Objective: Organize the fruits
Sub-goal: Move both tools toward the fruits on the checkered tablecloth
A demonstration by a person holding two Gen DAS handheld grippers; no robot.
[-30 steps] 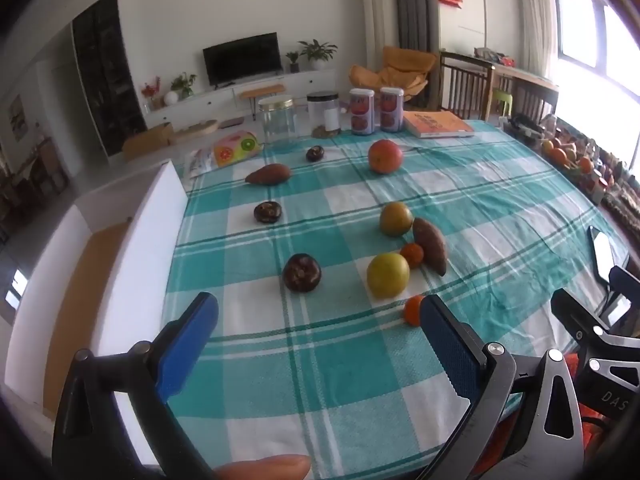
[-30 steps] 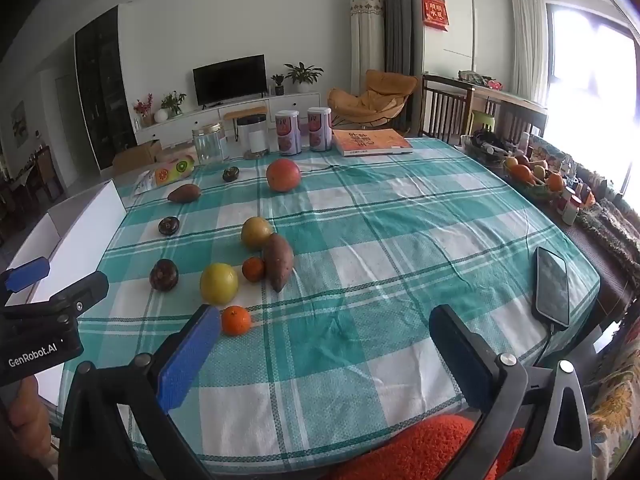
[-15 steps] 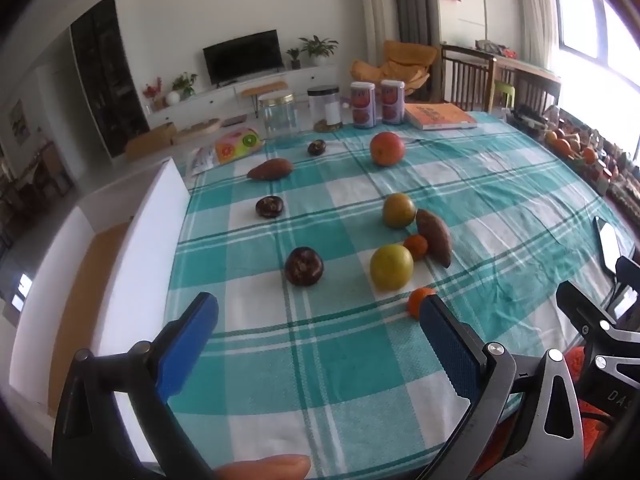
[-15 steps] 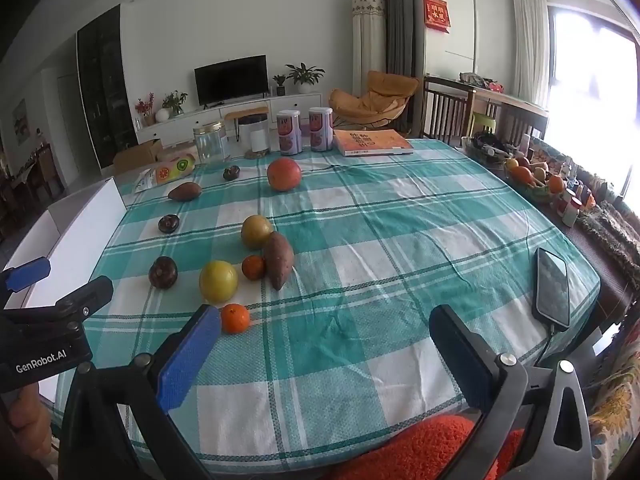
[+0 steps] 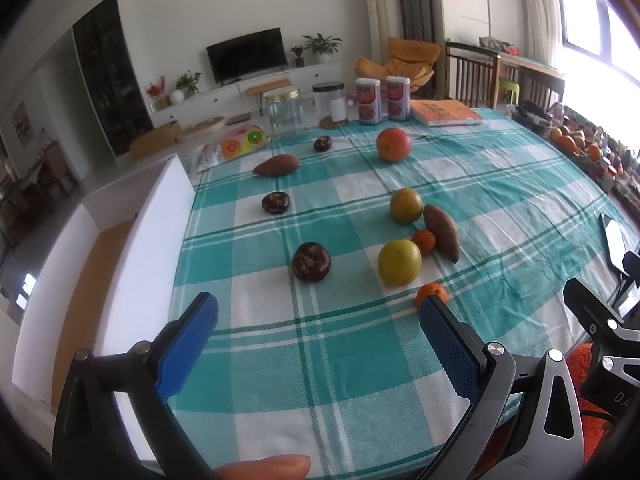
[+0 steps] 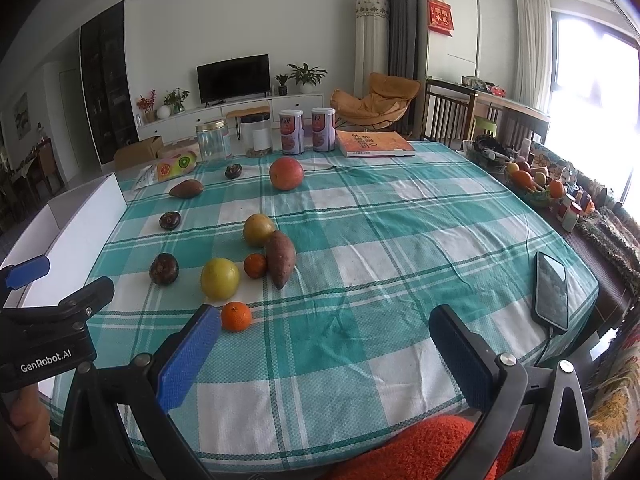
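Fruit lies scattered on a teal checked tablecloth [image 5: 352, 360] [image 6: 380, 240]. Nearest are a small orange [image 5: 431, 293] [image 6: 236, 316], a yellow citrus [image 5: 399, 261] [image 6: 219, 278], a dark mangosteen [image 5: 311, 261] [image 6: 164, 268], a tiny orange [image 5: 424, 241] [image 6: 255, 265] and a sweet potato [image 5: 441, 226] [image 6: 280, 258]. Further back sit a greenish fruit [image 5: 406, 205] [image 6: 259, 230] and a big orange [image 5: 393, 144] [image 6: 286, 173]. My left gripper [image 5: 318, 320] hangs open over the near table edge. The right gripper [image 6: 326, 330] is open too, empty, just right of the small orange.
A white box [image 5: 132, 264] [image 6: 76, 220] stands along the table's left edge. Jars and cans [image 6: 296, 132], a book [image 6: 374, 144] and a snack bag [image 6: 168, 168] line the far side. A phone [image 6: 552, 290] lies at the right edge. Another mangosteen [image 5: 276, 202] and sweet potato [image 5: 277, 165] sit mid-left.
The left gripper view has shifted slightly, so the fruits sit a little higher and nearer the centre. Both grippers stay open and nothing on the table has moved.
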